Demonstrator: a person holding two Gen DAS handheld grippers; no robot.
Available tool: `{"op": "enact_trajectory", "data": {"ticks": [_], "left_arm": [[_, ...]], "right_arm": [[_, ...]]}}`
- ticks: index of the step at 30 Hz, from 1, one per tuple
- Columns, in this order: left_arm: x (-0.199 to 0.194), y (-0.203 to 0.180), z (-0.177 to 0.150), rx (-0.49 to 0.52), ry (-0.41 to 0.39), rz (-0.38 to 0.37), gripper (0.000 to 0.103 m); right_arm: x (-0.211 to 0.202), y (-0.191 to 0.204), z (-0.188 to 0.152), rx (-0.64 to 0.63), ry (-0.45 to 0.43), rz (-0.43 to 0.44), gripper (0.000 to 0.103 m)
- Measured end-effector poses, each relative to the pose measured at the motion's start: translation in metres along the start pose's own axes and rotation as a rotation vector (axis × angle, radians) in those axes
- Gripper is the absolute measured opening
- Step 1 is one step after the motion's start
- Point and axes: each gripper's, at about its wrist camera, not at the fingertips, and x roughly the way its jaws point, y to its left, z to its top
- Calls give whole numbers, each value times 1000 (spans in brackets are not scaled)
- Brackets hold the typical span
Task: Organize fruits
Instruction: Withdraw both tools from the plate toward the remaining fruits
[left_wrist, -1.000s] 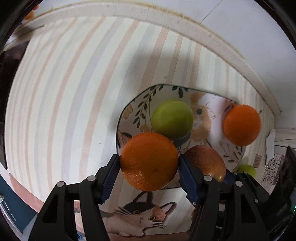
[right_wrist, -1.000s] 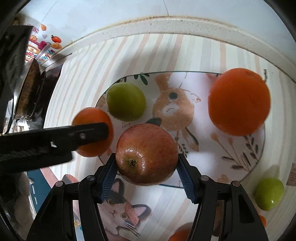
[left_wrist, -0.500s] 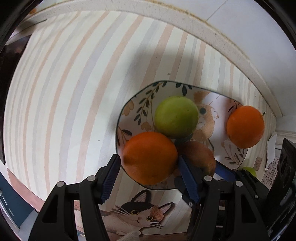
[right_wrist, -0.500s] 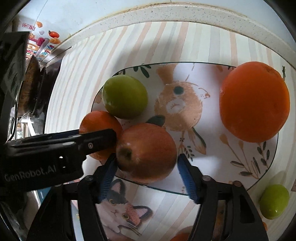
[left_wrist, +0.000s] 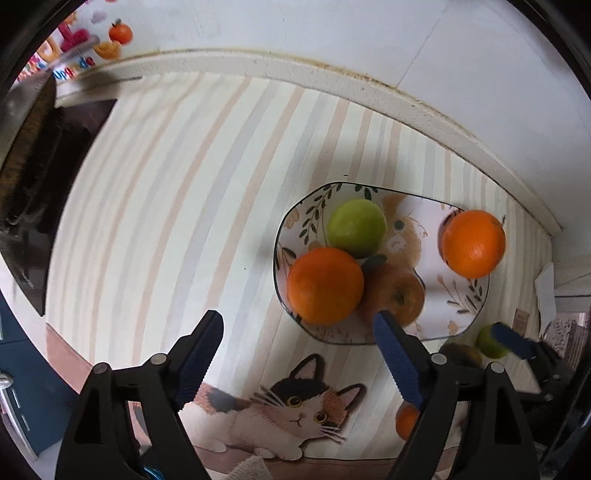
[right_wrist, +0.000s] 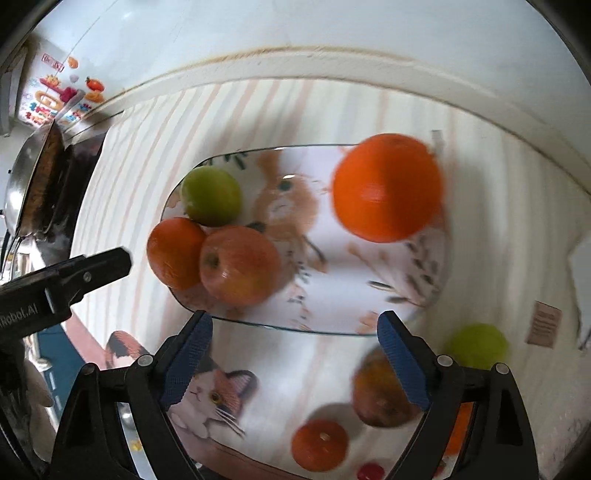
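Observation:
A rabbit-print plate (left_wrist: 458, 325) (right_wrist: 354, 266) lies on the striped mat. On it sit a green apple (left_wrist: 356, 227) (right_wrist: 212, 195), an orange (left_wrist: 325, 286) (right_wrist: 173, 251), a red apple (left_wrist: 397, 295) (right_wrist: 240, 266) and a second, larger orange (left_wrist: 472, 243) (right_wrist: 386, 186). My left gripper (left_wrist: 295, 350) is open and empty, above the mat near the plate's front left. My right gripper (right_wrist: 295, 354) is open and empty, in front of the plate's near rim.
Loose fruit lies on the mat near the plate's front right: a green apple (right_wrist: 478, 345) (left_wrist: 491, 343), a red apple (right_wrist: 380, 398) and a small orange (right_wrist: 319, 445). A pan on a dark stove (right_wrist: 33, 184) (left_wrist: 33, 173) stands at the left. A wall (left_wrist: 332, 37) runs behind.
Both grippers have opened, left the orange and the red apple on the plate's left side, and drawn back toward me.

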Motion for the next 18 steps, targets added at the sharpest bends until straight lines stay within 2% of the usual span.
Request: {"op": "enact_trajectory", "data": {"ticks": [6,18], "left_arm": [[-24,-8,-29,18,-62,-7,83],[-91,-22,-71,51,-208,-24,83]], "right_arm": [[-42,-11,-14,8,-84,-54,93],[-114,0,-55,-26,-204,-51,93]]}}
